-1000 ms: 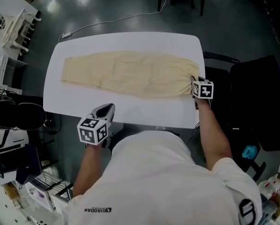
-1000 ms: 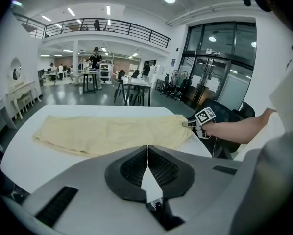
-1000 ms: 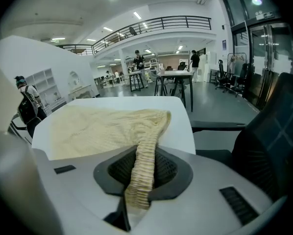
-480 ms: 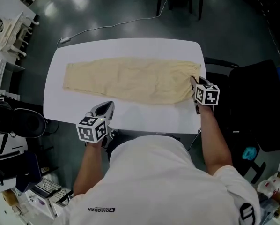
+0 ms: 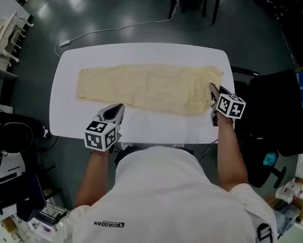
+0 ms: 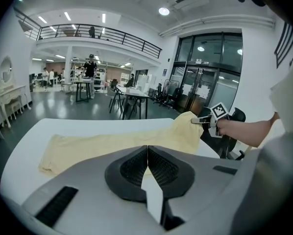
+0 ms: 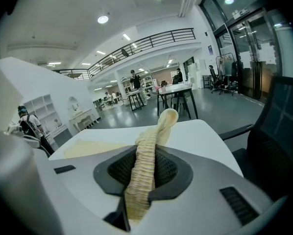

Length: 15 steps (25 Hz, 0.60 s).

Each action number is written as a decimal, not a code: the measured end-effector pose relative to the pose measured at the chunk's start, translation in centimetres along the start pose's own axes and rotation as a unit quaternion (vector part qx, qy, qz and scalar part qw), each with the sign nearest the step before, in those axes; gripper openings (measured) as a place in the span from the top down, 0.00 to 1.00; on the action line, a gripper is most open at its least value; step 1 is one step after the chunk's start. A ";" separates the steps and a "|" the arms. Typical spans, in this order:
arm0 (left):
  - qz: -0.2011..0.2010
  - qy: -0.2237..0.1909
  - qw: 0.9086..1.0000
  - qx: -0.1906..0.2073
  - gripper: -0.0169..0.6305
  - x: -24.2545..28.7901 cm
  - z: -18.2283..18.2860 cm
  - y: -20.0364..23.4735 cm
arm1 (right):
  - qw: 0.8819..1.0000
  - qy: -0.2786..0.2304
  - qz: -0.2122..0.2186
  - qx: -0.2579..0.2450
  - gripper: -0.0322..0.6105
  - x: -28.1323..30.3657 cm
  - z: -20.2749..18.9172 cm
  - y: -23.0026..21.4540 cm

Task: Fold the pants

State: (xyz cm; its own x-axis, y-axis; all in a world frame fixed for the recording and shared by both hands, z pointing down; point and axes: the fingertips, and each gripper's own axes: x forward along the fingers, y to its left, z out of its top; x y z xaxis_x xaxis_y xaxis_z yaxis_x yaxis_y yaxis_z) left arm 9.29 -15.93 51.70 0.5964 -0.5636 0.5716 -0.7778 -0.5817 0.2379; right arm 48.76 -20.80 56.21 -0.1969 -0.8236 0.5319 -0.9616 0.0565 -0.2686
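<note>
Pants [image 5: 146, 87] lie lengthwise on the white table [image 5: 141, 52]; since a second ago the right gripper [image 5: 212, 91] has lifted the waist end, and the left gripper [image 5: 119, 108] has edged over the near rim. Only the right gripper view shows the ribbed waistband [image 7: 144, 165] clamped in its jaws. The left gripper view shows its jaws together, empty.

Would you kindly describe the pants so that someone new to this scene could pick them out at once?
A white table stands on the dark floor in front of the person. Along it lie the pants, a long pale yellow cloth. They are the only thing on the table, and their ribbed waistband at the right end is pinched in the right gripper.
</note>
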 end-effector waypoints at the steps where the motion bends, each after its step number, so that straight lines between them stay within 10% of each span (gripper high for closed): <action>1: -0.001 -0.004 1.000 -0.001 0.93 -0.4 0.1 1.1 | 1.000 -0.005 0.002 0.010 0.81 0.2 0.3 1.1; 15: -0.032 -0.033 0.999 0.006 0.93 -7.1 0.2 11.4 | 0.997 -0.032 -0.042 0.047 0.81 0.8 3.0 11.7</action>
State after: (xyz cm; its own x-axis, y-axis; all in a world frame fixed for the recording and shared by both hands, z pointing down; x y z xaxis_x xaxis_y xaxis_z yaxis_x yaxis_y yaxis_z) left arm -3.78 -18.69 50.22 0.6572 -0.5618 0.5024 -0.7350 -0.6254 0.2621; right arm 37.97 -22.43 51.09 -0.1004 -0.8578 0.5041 -0.9513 -0.0657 -0.3013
